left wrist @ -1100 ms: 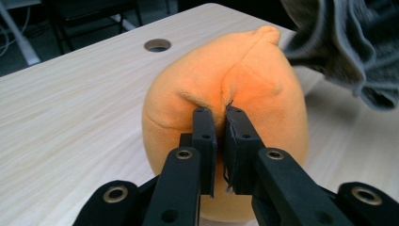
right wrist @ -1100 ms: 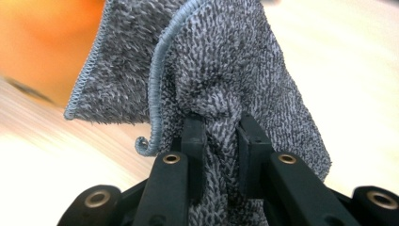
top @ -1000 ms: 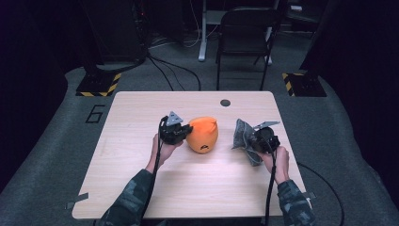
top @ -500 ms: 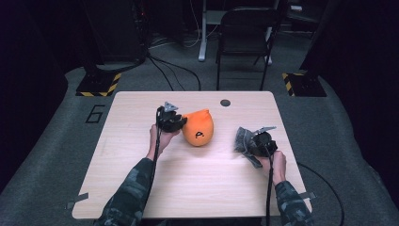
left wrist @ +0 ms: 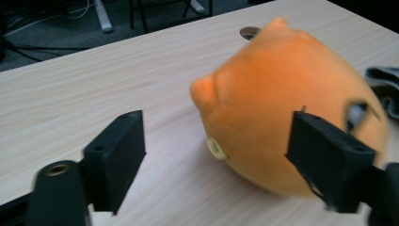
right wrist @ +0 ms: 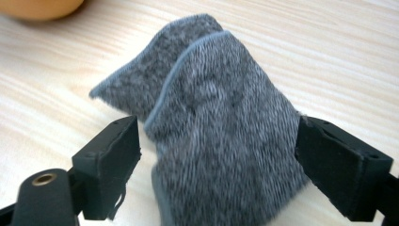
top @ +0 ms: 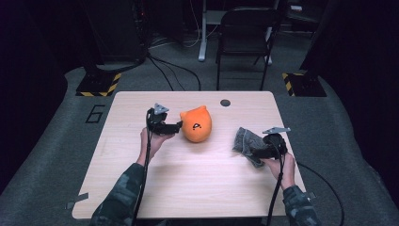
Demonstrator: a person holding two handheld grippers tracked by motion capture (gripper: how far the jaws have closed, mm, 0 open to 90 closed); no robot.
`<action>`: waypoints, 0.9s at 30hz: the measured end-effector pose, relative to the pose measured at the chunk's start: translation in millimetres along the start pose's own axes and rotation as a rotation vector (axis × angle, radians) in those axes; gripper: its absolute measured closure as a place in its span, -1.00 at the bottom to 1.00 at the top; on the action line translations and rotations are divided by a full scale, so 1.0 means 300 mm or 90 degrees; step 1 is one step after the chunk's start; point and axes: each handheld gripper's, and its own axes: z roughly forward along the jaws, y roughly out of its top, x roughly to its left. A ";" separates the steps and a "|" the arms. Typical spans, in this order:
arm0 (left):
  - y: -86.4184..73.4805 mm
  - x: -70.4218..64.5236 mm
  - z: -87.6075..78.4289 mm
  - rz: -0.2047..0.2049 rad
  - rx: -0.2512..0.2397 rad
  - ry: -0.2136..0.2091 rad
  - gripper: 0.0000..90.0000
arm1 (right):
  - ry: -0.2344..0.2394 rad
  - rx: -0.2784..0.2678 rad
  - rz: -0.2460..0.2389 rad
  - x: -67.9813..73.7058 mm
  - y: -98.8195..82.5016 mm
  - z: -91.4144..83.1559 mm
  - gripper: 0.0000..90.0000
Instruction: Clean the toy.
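An orange plush toy (top: 195, 125) with small ears lies on the wooden table (top: 197, 188), a little back of centre. My left gripper (top: 177, 126) is just left of it. In the left gripper view its jaws (left wrist: 221, 150) have just been opening and stand apart, with the plush (left wrist: 282, 94) ahead and overlapping the right jaw, neither pad pressing it. A crumpled grey cloth (top: 247, 142) lies to the right. My right gripper (top: 256, 151) is at its near right edge. Its jaws (right wrist: 216, 155) have also just been opening and now straddle the cloth (right wrist: 226, 132) loosely.
A small dark round disc (top: 225, 102) sits near the table's far edge. A black chair (top: 244, 37) stands on the floor beyond the table. Cables trail from both grippers toward the near edge.
Both grippers have opened and let go. The left carried the plush slightly farther back and left, then released it. The right drew back a little and the cloth slumped lower.
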 end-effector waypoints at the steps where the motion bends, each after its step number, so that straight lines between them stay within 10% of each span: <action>1: -0.010 -0.002 -0.021 0.008 -0.002 0.003 -0.63 | 0.006 -0.001 0.003 -0.002 -0.011 -0.009 -0.71; 12: -0.227 0.025 -0.187 0.049 0.045 0.020 -0.73 | -0.013 0.021 0.015 -0.074 -0.213 -0.035 -0.96; 27: -0.454 0.080 -0.176 0.000 0.113 0.038 -0.74 | -0.008 -0.015 0.023 -0.123 -0.331 -0.003 -1.00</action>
